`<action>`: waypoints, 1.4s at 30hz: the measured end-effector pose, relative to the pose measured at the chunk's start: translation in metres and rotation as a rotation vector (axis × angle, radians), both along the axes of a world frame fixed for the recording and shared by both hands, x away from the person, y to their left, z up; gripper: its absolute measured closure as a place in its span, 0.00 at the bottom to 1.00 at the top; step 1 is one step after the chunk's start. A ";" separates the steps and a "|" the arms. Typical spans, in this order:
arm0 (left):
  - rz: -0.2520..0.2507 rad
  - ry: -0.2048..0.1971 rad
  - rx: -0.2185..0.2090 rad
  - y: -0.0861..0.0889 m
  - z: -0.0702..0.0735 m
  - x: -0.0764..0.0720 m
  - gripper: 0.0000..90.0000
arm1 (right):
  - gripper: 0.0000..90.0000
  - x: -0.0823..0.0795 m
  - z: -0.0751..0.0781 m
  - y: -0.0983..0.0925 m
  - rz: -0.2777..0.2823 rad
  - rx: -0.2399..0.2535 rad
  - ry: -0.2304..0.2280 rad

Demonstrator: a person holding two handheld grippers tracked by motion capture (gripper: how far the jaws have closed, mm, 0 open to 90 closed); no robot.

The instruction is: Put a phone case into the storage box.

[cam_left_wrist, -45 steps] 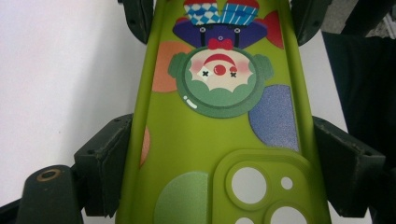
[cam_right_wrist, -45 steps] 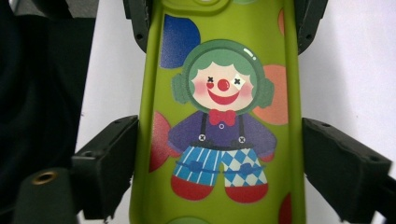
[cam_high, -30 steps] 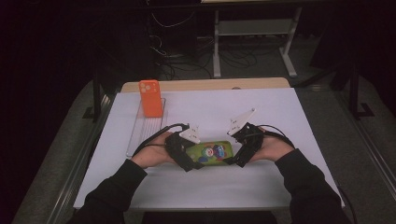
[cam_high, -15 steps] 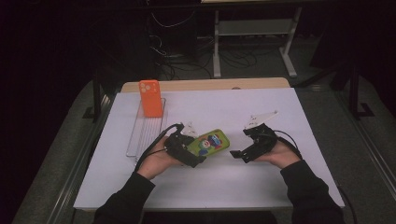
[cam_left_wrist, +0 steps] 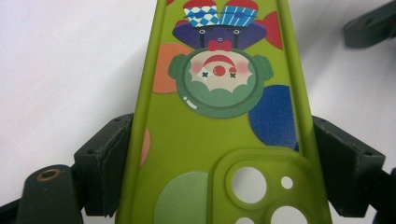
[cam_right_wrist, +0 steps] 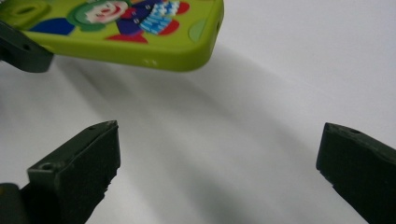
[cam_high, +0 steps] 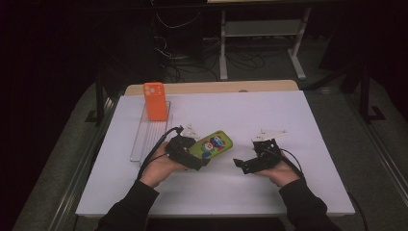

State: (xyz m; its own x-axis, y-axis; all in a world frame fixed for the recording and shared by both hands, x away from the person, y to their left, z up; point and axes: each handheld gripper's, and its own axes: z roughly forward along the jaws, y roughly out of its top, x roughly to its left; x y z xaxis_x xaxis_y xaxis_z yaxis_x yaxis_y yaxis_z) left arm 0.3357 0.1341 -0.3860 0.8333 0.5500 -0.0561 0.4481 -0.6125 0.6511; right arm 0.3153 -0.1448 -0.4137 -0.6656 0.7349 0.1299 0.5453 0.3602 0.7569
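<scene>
Clamping the lime-green soft phone case with the cartoon clown print (cam_high: 210,144) by its two long edges, the left gripper (cam_high: 188,153) is holding it clear of the white sheet covering the bench (cam_high: 240,192), a little left of the sheet's middle and nearer the front edge than the back. In the left gripper view the black pads (cam_left_wrist: 105,170) are pressing on both sides of the case (cam_left_wrist: 219,140) at the camera-cutout end, which is probably why it is staying steady while its far end is jutting out free. That free end is tilting up and toward the right gripper (cam_high: 244,166), seemingly offered for a second grip or for turning.

The right gripper is sitting apart from the case, toward the right half of the sheet, with its jaws spread wide and nothing between them; in its own view the pads (cam_right_wrist: 79,172) are framing bare white sheet while the case's rounded corner (cam_right_wrist: 187,42) is hanging above and beyond them.

Near the back left corner, an orange phone case (cam_high: 155,101) is standing upright at the far end of a clear wire rack (cam_high: 144,139), whose remaining slots are lying open. Judging by that, the green case is likely being readied for a slot beside it.
</scene>
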 end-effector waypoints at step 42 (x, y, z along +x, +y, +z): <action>-0.057 0.005 0.024 -0.004 0.000 -0.001 0.17 | 0.00 -0.029 -0.009 0.032 0.178 -0.551 -0.591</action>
State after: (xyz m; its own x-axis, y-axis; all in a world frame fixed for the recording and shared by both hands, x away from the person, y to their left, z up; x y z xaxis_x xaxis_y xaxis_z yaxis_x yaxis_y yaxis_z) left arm 0.3345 0.1302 -0.3865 0.8632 0.5026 -0.0477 0.4150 -0.6526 0.6339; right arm 0.2868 -0.1132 -0.4224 -0.6241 0.4679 -0.6257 0.0124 0.8067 0.5909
